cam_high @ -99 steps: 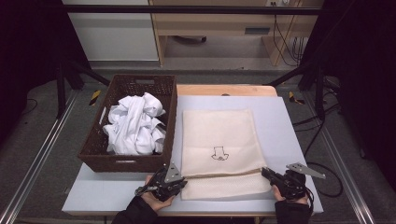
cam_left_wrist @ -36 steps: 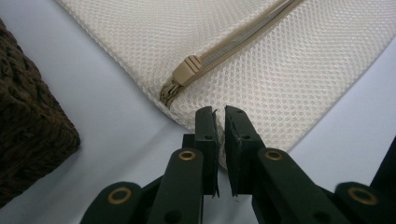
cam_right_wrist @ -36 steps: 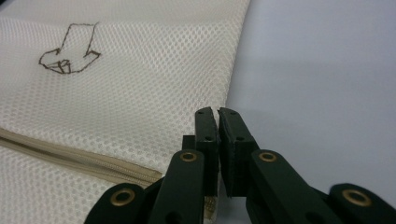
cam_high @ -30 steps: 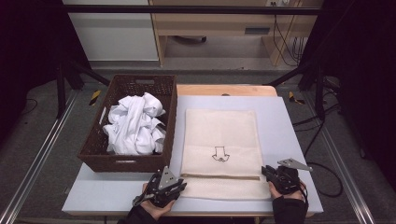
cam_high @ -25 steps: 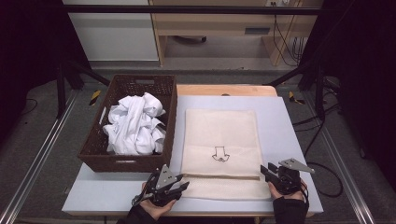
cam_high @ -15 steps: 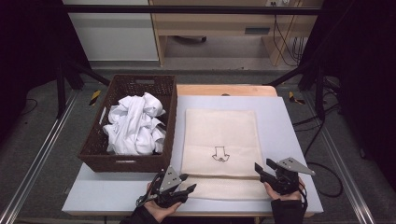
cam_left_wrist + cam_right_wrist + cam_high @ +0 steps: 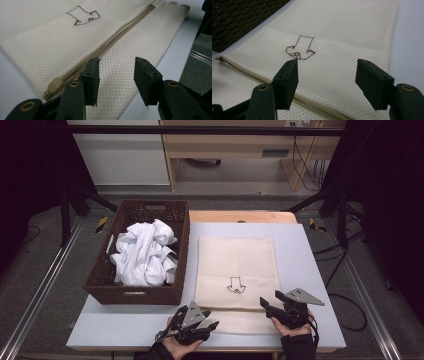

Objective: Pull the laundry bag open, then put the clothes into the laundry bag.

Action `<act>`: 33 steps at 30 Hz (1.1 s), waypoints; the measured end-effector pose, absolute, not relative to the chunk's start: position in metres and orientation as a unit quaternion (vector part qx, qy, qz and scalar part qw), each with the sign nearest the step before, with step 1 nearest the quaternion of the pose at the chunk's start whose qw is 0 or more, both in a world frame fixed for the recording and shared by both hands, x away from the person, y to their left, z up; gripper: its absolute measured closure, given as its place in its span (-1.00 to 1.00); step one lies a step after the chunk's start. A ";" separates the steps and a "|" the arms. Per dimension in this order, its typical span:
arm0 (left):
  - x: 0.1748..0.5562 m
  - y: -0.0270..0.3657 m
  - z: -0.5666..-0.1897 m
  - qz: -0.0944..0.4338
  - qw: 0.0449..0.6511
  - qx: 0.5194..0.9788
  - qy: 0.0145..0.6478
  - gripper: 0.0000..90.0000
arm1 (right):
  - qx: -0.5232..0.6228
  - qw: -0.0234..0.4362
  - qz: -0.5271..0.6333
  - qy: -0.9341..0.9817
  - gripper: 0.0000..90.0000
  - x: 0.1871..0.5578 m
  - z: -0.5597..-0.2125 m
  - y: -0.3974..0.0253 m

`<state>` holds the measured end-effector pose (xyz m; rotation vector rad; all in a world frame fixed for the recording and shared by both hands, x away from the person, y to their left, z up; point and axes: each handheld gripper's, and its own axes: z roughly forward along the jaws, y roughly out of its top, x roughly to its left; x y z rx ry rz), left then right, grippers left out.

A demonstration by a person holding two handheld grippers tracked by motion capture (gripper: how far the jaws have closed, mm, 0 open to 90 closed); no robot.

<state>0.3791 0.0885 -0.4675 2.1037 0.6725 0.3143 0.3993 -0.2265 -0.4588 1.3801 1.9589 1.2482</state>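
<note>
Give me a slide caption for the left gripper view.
Open left gripper poised over a cream mesh bag, beside its zipper pull.

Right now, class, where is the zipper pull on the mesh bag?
In the left gripper view, the zipper pull lies at the mesh bag corner, just left of the left claw.

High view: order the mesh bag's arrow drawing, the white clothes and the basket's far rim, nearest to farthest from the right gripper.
From the right gripper:
1. Arrow, just up-left on the bag.
2. White clothes, in the basket, left.
3. Far rim, back left.
</note>
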 end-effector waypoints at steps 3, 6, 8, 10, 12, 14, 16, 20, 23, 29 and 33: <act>0.382 0.084 -0.467 0.119 0.439 0.850 0.267 0.39 | 0.494 0.213 0.455 0.709 -0.23 0.400 -0.458 -0.222; 0.385 0.077 -0.469 0.108 0.434 0.856 0.260 0.57 | 0.490 0.208 0.452 0.716 -0.22 0.402 -0.459 -0.215; 0.387 0.071 -0.472 0.106 0.425 0.862 0.256 0.65 | 0.487 0.206 0.448 0.721 -0.20 0.403 -0.461 -0.213; 0.388 0.065 -0.476 0.103 0.418 0.868 0.249 0.77 | 0.488 0.204 0.447 0.722 -0.18 0.403 -0.462 -0.209; 0.389 0.061 -0.479 0.101 0.411 0.872 0.244 0.87 | 0.485 0.202 0.447 0.724 -0.15 0.404 -0.462 -0.207; 0.389 0.059 -0.481 0.100 0.408 0.875 0.241 0.94 | 0.483 0.200 0.448 0.725 -0.12 0.404 -0.462 -0.205; 0.390 0.058 -0.484 0.097 0.407 0.876 0.241 0.98 | 0.483 0.195 0.449 0.726 -0.08 0.404 -0.463 -0.202; 0.390 0.059 -0.484 0.098 0.408 0.875 0.242 0.99 | 0.478 0.183 0.444 0.736 0.03 0.405 -0.466 -0.194; 0.390 0.059 -0.486 0.098 0.409 0.874 0.243 0.99 | 0.470 0.171 0.438 0.747 0.12 0.405 -0.469 -0.186; 0.390 0.059 -0.486 0.097 0.409 0.874 0.245 0.99 | 0.456 0.151 0.427 0.767 0.25 0.406 -0.476 -0.172; 0.390 0.056 -0.483 0.103 0.404 0.875 0.247 0.99 | 0.450 0.149 0.416 0.776 0.27 0.409 -0.481 -0.165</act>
